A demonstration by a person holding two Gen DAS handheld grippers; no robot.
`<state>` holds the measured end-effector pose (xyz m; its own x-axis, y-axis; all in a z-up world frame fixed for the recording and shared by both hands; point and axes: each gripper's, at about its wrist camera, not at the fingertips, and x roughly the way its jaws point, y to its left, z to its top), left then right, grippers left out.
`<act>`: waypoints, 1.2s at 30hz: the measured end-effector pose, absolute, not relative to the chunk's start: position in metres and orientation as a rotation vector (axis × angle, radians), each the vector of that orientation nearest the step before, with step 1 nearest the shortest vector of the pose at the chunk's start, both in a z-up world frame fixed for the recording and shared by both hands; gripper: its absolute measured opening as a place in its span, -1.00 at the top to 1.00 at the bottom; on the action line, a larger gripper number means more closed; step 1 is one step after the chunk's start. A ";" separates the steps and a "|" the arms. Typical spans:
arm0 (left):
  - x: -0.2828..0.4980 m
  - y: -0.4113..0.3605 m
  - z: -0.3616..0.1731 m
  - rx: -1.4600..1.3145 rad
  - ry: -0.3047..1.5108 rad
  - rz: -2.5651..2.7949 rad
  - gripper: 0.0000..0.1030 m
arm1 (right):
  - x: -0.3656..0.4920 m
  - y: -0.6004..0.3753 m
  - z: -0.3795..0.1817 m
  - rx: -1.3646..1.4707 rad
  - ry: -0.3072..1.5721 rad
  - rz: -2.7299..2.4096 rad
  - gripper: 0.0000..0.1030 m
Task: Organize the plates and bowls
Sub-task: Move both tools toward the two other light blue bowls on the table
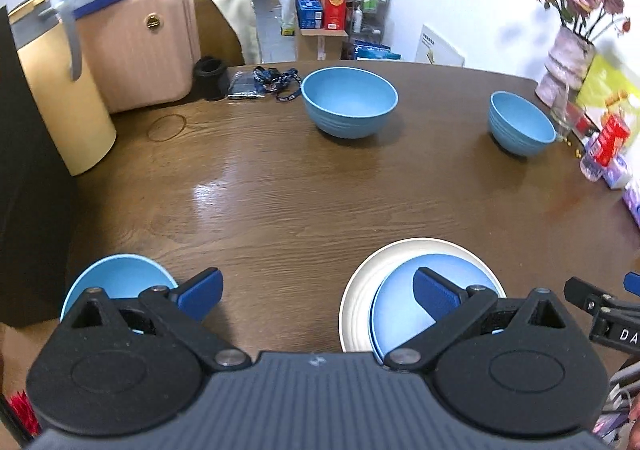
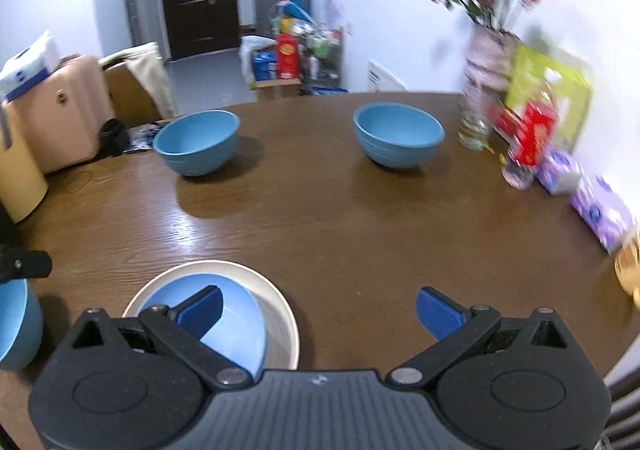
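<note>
A white plate [image 1: 360,282] with a light blue plate [image 1: 400,302] on it sits at the near table edge; both show in the right wrist view too, the white plate [image 2: 280,314] and the blue plate [image 2: 240,326]. Two blue bowls stand farther back, one mid-table [image 1: 349,101] [image 2: 196,141], one to the right [image 1: 520,121] [image 2: 398,133]. A third blue bowl [image 1: 116,278] [image 2: 16,322] is near left. My left gripper [image 1: 318,290] is open and empty above the table. My right gripper [image 2: 319,310] is open and empty, its left finger over the plates.
The brown wooden table [image 1: 280,185] holds a flower vase [image 1: 568,65], red and purple packets [image 2: 560,169] along the right, a yellow cylinder [image 1: 64,97], a pink suitcase [image 1: 140,45] and a lanyard [image 1: 276,81] at the back left.
</note>
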<state>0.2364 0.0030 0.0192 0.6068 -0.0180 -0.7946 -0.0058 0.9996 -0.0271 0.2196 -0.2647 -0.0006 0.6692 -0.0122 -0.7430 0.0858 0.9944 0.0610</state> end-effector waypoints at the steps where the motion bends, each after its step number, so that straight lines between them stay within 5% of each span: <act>1: 0.237 0.003 0.019 -0.023 0.921 -0.009 -1.00 | 0.218 -0.267 -0.003 0.105 0.839 -0.061 -1.00; 36: 0.232 0.038 0.010 -0.145 0.869 -0.005 -1.00 | 0.228 -0.235 -0.004 0.035 0.880 0.000 -1.00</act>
<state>0.2319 0.0383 0.0101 0.6465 -0.0631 -0.7603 -0.0552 0.9901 -0.1292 0.2282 -0.2350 -0.0036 0.6369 0.0142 -0.7708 0.0144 0.9994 0.0303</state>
